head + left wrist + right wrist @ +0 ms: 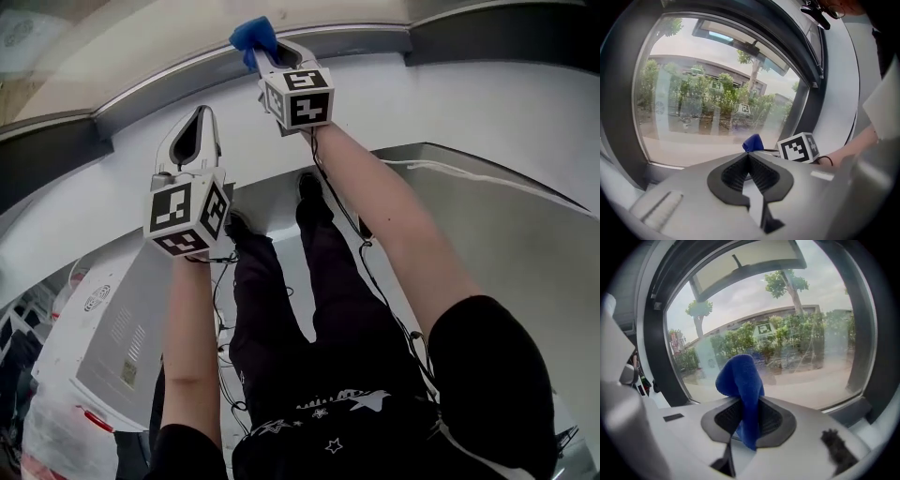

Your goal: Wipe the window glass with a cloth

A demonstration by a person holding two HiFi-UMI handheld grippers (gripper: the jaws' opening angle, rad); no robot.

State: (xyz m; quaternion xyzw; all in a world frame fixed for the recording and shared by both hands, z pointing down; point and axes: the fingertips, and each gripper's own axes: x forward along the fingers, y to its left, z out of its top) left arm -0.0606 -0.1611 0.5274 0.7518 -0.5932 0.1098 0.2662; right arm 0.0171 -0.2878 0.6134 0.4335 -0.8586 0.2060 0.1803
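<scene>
Head view: a person standing at a window reaches both arms forward. The right gripper (266, 56) is clamped on a bunched blue cloth (253, 35) and held up at the grey window frame (356, 42). The left gripper (202, 114) hangs lower and to the left, back from the frame, its jaws together on nothing. The person's dark-trousered legs (309, 309) show below, and a thin cable (375, 291) trails down along the right arm.

Left gripper view: the left jaws meet at their tips with only air between the ribbed pads. Past them, ahead and a little to the right, sit the cloth's blue tip and the right gripper's marker cube (799, 147). Beyond both is the window glass (717, 103), with trees and a low building outside.

Right gripper view: the cloth is pinched between the right jaws. One end hangs down over the pads, and the larger wad stands up past the jaw tips, so its long axis runs roughly along the jaws towards the pane. The glass (801, 348) lies straight ahead of that wad and looks hazy low down. Whether cloth and glass touch cannot be told from here.

The wipe appears to be about to begin. The right arm is plainly the nearer one and the only one carrying the cloth. The coming move looks like a push of the wad forward onto the pane, then a sweep across it, with the left gripper idle alongside.
</scene>
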